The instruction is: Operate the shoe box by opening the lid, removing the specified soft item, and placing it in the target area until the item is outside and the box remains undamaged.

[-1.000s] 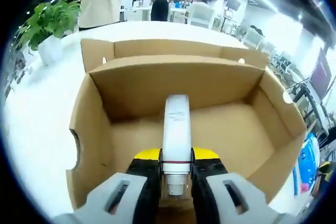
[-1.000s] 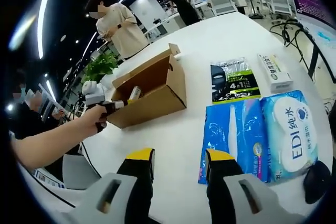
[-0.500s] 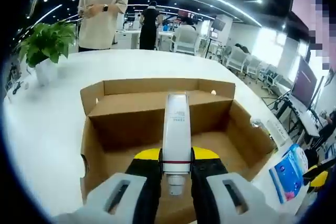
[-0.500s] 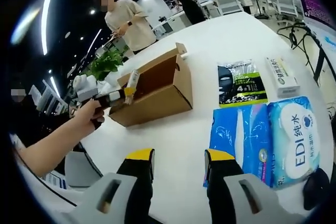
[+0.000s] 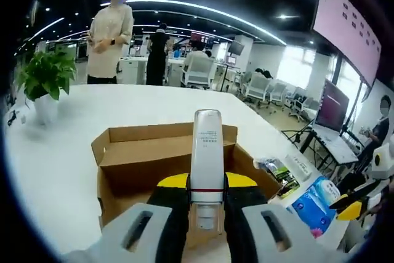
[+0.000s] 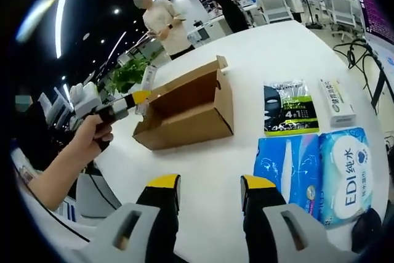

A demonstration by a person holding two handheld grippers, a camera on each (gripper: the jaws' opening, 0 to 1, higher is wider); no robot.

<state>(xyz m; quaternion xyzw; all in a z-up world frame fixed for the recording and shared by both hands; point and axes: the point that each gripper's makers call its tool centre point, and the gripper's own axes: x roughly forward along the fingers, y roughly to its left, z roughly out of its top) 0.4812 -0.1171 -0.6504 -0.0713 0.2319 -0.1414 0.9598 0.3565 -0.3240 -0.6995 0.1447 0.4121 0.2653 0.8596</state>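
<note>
Left gripper (image 5: 206, 204) clamped on white tube (image 5: 207, 152), held above open shoe box (image 5: 123, 164). Right gripper (image 6: 209, 195) jaws apart, nothing between, over white table (image 6: 203, 152). Advice: carry tube clear of box wall, set down gently beside packets.

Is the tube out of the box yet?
Out. The left gripper holds the white tube above the open cardboard box, clear of its rim.

One shoe box (image 6: 188, 112); one white tube (image 5: 205, 152); four packets (image 6: 289, 108); one potted plant (image 5: 43, 81); two tongs (image 6: 209, 190).
</note>
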